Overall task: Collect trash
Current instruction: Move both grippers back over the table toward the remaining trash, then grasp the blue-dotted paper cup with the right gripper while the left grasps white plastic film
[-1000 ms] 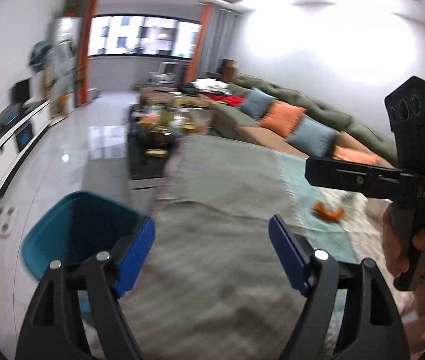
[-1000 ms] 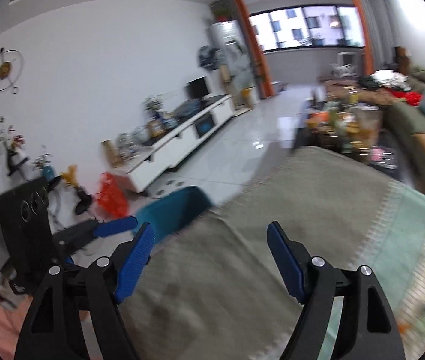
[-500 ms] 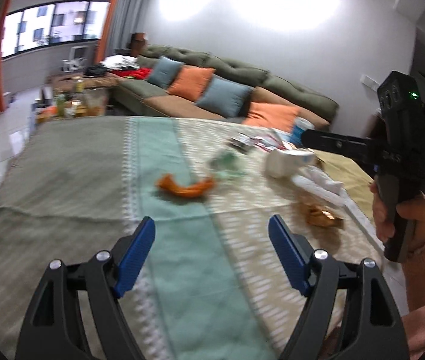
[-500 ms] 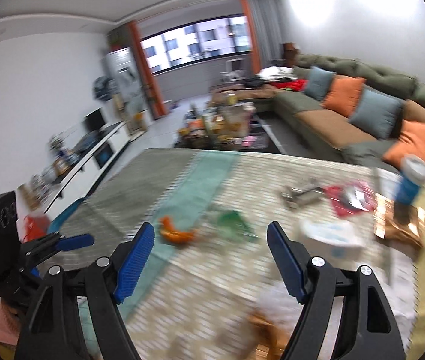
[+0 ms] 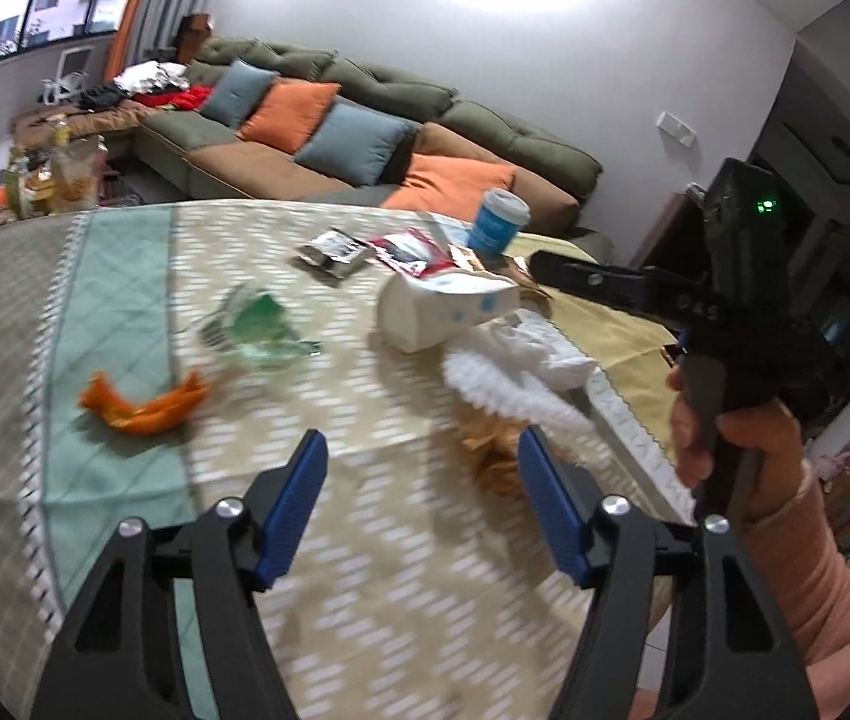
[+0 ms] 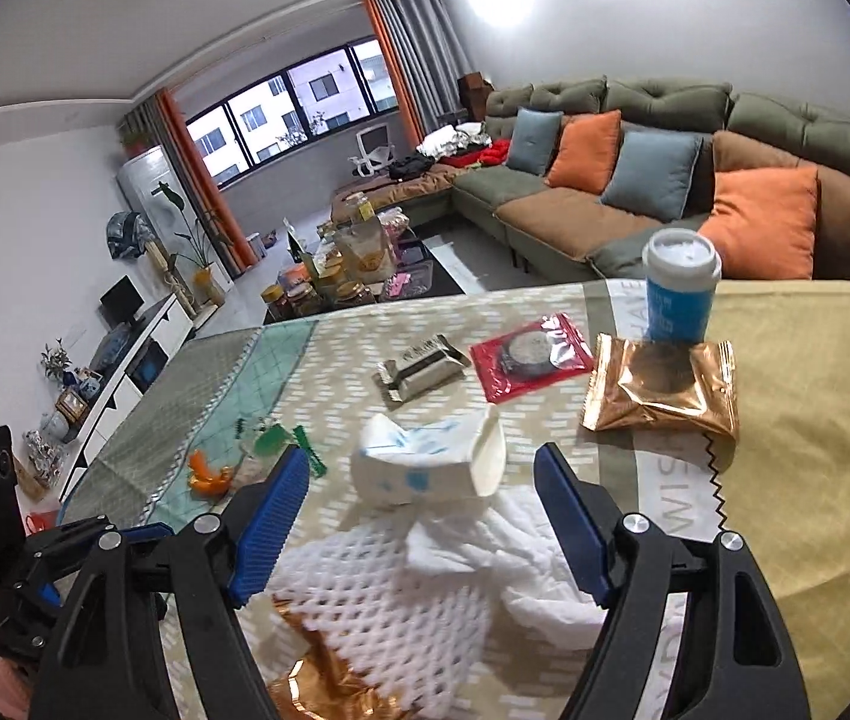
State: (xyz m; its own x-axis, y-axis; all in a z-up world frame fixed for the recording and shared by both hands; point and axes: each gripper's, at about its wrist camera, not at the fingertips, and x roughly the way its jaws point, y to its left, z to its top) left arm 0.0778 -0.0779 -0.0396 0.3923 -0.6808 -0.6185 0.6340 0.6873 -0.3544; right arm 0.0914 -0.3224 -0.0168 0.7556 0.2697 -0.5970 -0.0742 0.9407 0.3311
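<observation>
- While your right tool (image 6: 422, 519) hangs released, lower it squarely over the white foam net (image 6: 377, 600).
- Keep your released left tool (image 5: 422, 501) clear.

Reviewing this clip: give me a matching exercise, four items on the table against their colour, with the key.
Items:
1. peel scrap
2. lidded cup
3. snack packet
4. sachet with a round disc inside

Colours:
A. red
B. shiny copper-gold
C. orange
D. blue with a white lid

Pairs: 1-C, 2-D, 3-B, 4-A
</observation>
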